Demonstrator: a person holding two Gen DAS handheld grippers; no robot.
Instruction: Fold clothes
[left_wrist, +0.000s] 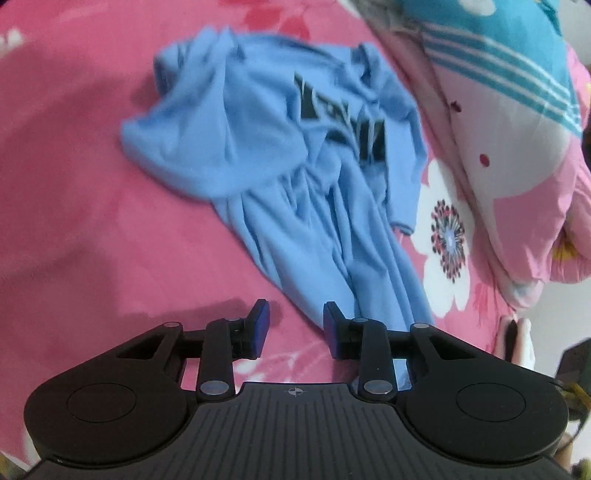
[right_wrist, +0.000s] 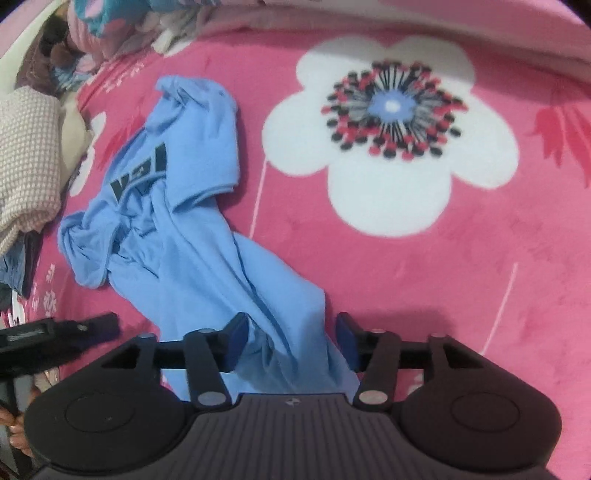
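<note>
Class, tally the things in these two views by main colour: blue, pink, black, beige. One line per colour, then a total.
Blue: 1, the T-shirt
Pink: 1, the flowered blanket
Black: 2, the left gripper and right gripper
Beige: 1, the checked cloth
Total: 5

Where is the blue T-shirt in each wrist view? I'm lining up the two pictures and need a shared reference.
Left wrist view: the blue T-shirt lies crumpled from upper centre down to the lower right, its end beside the right-hand finger.
Right wrist view: it runs from upper left down to between the open fingers at bottom centre.
Shared landmark: the white flower print on the pink blanket, beside the shirt.
</note>
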